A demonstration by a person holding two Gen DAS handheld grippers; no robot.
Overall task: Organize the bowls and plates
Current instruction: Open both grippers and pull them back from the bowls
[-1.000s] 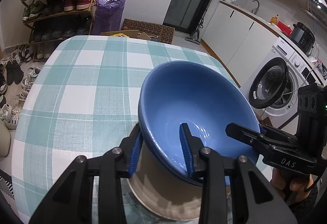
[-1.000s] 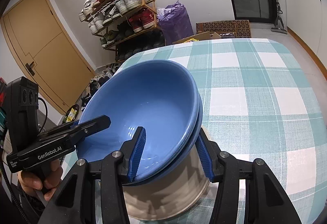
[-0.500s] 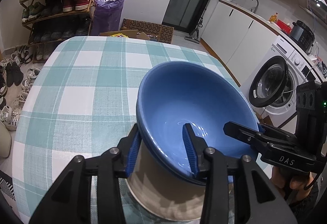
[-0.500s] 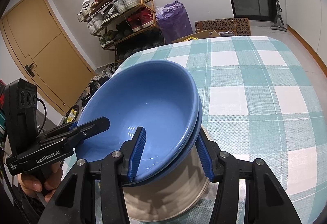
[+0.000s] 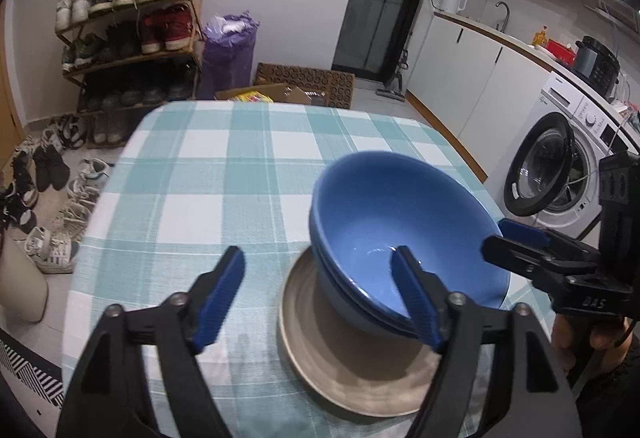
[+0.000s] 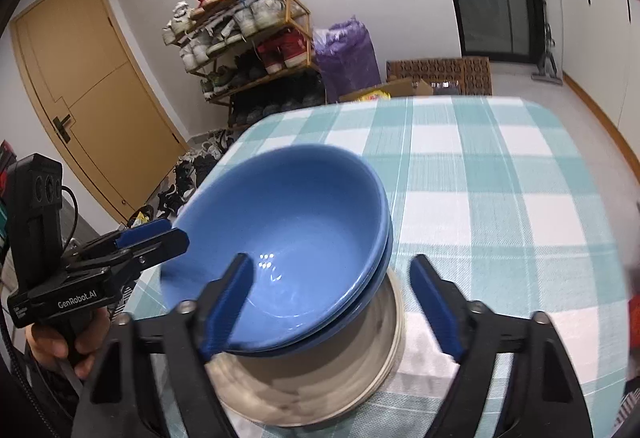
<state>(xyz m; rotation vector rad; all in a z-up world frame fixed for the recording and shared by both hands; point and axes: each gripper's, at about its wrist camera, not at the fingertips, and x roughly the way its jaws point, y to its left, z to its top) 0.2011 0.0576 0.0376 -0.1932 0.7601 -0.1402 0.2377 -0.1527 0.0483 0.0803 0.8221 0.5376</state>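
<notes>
Two nested blue bowls (image 5: 400,222) (image 6: 288,234) stand on a beige plate stack (image 5: 344,366) (image 6: 320,386) on the checked table (image 5: 224,174). My left gripper (image 5: 320,298) is open, its jaws spread wide; its right finger reaches over the bowls' rim and its left finger is out over the cloth. My right gripper (image 6: 344,306) is open too, jaws either side of the bowls' rim, not touching it. Each gripper shows in the other's view, at the far side of the bowls (image 5: 560,262) (image 6: 100,262).
The table (image 6: 500,166) carries a teal and white checked cloth. Beyond it stand a shoe rack (image 5: 128,26), a purple bag (image 5: 228,46) and cardboard boxes (image 5: 304,82). A washing machine (image 5: 568,158) and kitchen counter are to the right; a wooden door (image 6: 92,94) is to the left.
Both grippers have opened and let go of the bowls' rim. Both cameras have pulled back and up, so the plate stack under the bowls shows more.
</notes>
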